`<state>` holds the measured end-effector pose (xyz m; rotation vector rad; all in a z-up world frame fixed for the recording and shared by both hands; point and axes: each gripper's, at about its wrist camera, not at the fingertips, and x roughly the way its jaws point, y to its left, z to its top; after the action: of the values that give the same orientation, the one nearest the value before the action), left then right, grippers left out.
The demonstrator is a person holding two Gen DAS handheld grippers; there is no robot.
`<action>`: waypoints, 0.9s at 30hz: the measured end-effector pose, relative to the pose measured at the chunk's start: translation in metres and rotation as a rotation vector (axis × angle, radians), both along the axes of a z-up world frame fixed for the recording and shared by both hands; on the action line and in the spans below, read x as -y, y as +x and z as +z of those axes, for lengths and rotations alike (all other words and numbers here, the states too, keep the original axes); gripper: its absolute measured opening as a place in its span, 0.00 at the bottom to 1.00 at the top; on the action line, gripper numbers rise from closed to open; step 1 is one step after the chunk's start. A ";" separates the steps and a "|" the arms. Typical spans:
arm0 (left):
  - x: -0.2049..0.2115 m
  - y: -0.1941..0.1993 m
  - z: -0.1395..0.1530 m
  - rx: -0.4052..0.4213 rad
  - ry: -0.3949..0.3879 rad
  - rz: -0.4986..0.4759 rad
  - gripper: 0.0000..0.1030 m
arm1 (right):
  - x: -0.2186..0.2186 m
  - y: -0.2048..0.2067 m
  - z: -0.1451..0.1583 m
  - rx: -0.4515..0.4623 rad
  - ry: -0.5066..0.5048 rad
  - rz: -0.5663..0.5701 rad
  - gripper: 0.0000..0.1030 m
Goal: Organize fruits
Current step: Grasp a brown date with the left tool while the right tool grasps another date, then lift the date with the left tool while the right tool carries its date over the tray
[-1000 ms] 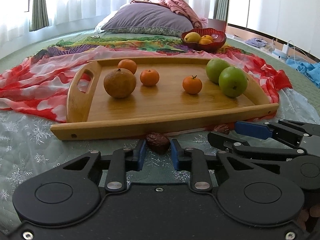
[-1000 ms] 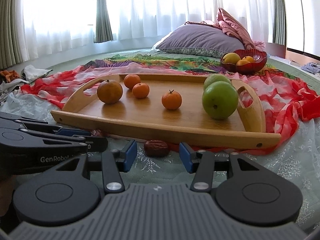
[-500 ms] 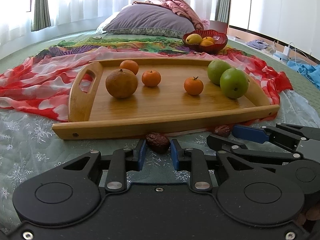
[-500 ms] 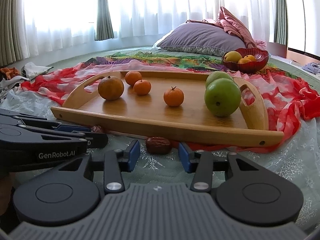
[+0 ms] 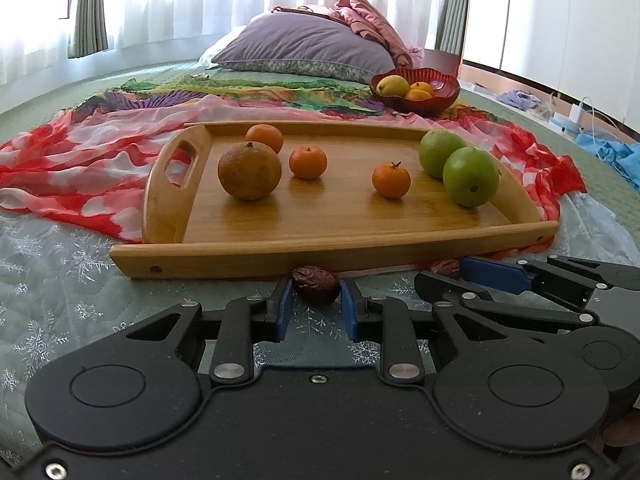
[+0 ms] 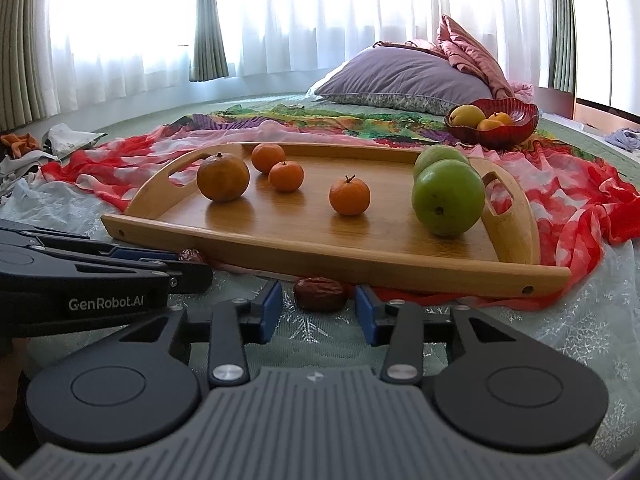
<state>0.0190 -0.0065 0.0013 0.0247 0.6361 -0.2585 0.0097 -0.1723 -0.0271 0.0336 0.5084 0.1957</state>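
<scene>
Left gripper [image 5: 312,307]: my blue-padded fingers sit narrow around a wrinkled, dark red date [image 5: 315,284] lying on the quilt — pads just beside it, firm contact I cannot tell.
Tray [image 5: 304,258]: smooth bamboo, curved handle ends, its front rail just beyond the date.
Fruit on tray: a dull brownish orange [image 5: 249,171], three glossy tangerines, then two smooth green apples [image 5: 471,176] touching at the right end.
Right gripper [image 6: 316,307]: fingers spread wider, flanking a second shrivelled date [image 6: 320,294] with gaps on both sides.
Bowl [image 6: 516,128]: ribbed red glass, far right, holding yellow and orange fruit.
Change: both grippers have held low at their dates — the right fingers have barely narrowed.
</scene>
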 end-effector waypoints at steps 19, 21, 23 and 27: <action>0.003 -0.005 0.012 0.044 0.011 0.006 0.24 | 0.001 -0.003 0.010 0.032 -0.020 -0.012 0.33; 0.004 -0.005 0.014 0.048 0.010 0.005 0.24 | 0.002 -0.004 0.011 0.037 -0.019 -0.013 0.33; 0.004 -0.006 0.015 0.052 0.010 0.005 0.24 | 0.003 -0.005 0.013 0.043 -0.019 -0.013 0.33; 0.006 -0.006 0.019 0.059 0.013 0.003 0.24 | 0.004 -0.007 0.016 0.056 -0.023 -0.013 0.33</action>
<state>0.0126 -0.0130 0.0199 0.0441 0.5789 -0.2495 0.0024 -0.1762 -0.0106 0.0093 0.4546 0.1773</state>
